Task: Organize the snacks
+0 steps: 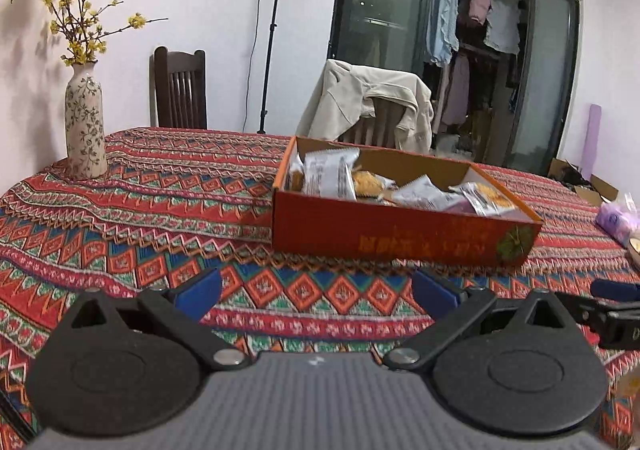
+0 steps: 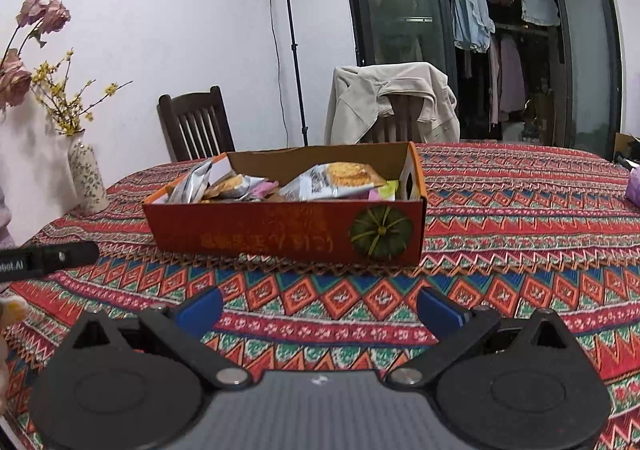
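Observation:
An open orange cardboard box [image 1: 400,234] with a pumpkin picture stands on the patterned tablecloth, holding several wrapped snack packets [image 1: 332,173]. It also shows in the right wrist view [image 2: 280,234], with packets [image 2: 336,179] inside. My left gripper [image 1: 318,294] is open and empty, low over the cloth in front of the box. My right gripper [image 2: 320,308] is open and empty, also in front of the box. The right gripper's tip [image 1: 612,290] shows at the right edge of the left wrist view. The left gripper's tip [image 2: 52,258] shows at the left edge of the right wrist view.
A floral vase [image 1: 84,121] with flowers stands at the table's far left. Two chairs [image 1: 180,89] stand behind the table, one draped with a beige jacket [image 1: 372,101]. A purple packet [image 1: 616,217] lies at the table's right. A light stand [image 2: 292,49] is by the wall.

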A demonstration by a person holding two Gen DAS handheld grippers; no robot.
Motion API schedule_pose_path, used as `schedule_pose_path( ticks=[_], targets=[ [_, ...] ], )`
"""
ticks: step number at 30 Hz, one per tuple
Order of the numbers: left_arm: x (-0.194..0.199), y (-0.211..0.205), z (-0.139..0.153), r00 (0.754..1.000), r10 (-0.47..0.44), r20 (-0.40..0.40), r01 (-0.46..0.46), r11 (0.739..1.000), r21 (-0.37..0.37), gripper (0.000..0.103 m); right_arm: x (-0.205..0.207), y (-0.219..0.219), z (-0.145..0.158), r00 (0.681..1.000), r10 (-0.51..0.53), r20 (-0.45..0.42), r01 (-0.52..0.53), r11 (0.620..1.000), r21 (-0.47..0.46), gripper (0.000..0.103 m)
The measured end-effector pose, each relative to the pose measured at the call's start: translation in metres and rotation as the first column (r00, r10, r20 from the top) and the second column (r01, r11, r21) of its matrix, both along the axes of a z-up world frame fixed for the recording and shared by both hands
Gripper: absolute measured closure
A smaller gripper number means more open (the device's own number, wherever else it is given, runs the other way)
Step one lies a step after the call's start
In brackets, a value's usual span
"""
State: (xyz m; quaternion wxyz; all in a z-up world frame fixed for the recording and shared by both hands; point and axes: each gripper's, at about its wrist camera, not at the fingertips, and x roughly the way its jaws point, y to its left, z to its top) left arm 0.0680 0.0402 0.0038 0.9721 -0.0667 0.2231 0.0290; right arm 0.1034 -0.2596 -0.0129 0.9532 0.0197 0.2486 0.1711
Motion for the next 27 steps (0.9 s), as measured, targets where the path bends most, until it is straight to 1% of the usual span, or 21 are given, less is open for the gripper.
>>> schedule_pose_path(
  ticks=[5, 14, 27],
  targets=[
    [-0.008, -0.003, -0.004, 1.000, -0.022, 0.004, 0.022, 1.000, -0.006, 0.000, -0.006, 0.002, -0.003, 1.000, 0.007, -0.004, -0.007, 1.000, 0.001, 0.000],
    [-0.011, -0.007, -0.008, 0.999, -0.039, -0.004, 0.039, 0.999, -0.015, 0.000, -0.011, 0.001, -0.004, 1.000, 0.005, -0.004, -0.005, 1.000, 0.000, 0.000],
    [-0.013, -0.011, -0.012, 0.999, -0.045, -0.013, 0.044, 0.999, -0.014, 0.000, -0.012, 0.001, -0.005, 1.000, 0.006, -0.007, -0.006, 1.000, 0.000, 0.000]
  ],
)
